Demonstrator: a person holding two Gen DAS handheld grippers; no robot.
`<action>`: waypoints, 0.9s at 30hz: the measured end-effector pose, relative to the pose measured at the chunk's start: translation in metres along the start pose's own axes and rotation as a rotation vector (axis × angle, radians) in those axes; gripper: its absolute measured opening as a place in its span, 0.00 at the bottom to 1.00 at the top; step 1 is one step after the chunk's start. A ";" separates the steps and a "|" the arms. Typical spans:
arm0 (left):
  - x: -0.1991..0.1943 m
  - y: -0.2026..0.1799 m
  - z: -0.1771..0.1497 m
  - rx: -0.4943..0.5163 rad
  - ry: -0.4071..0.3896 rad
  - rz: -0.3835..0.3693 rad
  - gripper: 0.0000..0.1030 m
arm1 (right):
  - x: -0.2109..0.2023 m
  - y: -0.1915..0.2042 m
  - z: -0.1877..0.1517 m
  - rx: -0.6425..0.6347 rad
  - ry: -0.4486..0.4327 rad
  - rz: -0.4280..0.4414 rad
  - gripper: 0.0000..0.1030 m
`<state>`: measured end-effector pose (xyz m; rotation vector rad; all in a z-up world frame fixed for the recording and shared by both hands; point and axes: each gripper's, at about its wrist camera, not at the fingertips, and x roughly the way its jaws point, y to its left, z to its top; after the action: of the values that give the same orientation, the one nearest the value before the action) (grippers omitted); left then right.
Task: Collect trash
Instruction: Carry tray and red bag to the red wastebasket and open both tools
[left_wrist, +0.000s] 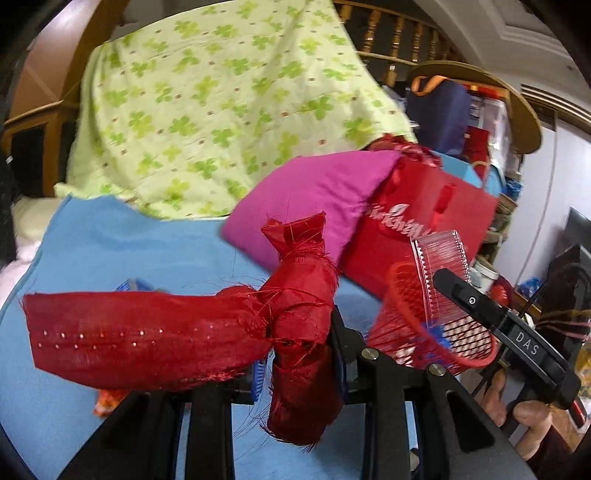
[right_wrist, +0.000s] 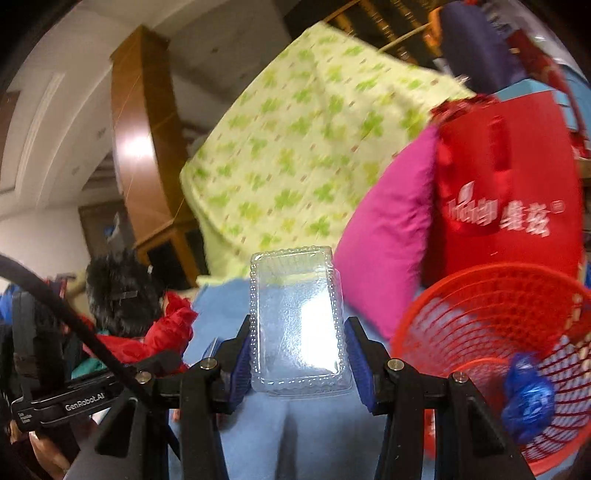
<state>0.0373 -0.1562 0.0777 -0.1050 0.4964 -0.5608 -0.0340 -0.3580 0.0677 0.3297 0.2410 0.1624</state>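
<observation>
My right gripper (right_wrist: 298, 354) pinched a clear plastic tray (right_wrist: 298, 317) by its two long sides, the tray standing upright between the blue pads with its long axis running away from me. The red mesh basket (right_wrist: 491, 354) — where I judged the trash belonged — lay just to the right of that gripper and a little lower, its mouth tilted toward me, a crumpled blue wrapper (right_wrist: 528, 402) already inside. My left gripper (left_wrist: 301, 354) was pressed shut on a knotted red cloth scrap (left_wrist: 155, 339), whose long tail hung out to the left — well apart from the basket. The right hand was the nearer one, so I reckoned the tray should swing right and over the rim first.
</observation>
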 end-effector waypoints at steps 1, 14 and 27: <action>0.002 -0.010 0.004 0.016 -0.001 -0.016 0.30 | -0.007 -0.008 0.004 0.018 -0.024 -0.020 0.48; 0.054 -0.118 0.044 0.145 0.031 -0.183 0.32 | -0.071 -0.115 0.021 0.320 -0.154 -0.208 0.48; 0.099 -0.166 0.036 0.138 0.118 -0.223 0.62 | -0.073 -0.161 0.017 0.548 -0.102 -0.210 0.62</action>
<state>0.0467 -0.3506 0.1057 0.0053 0.5626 -0.8211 -0.0806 -0.5273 0.0441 0.8506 0.2147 -0.1331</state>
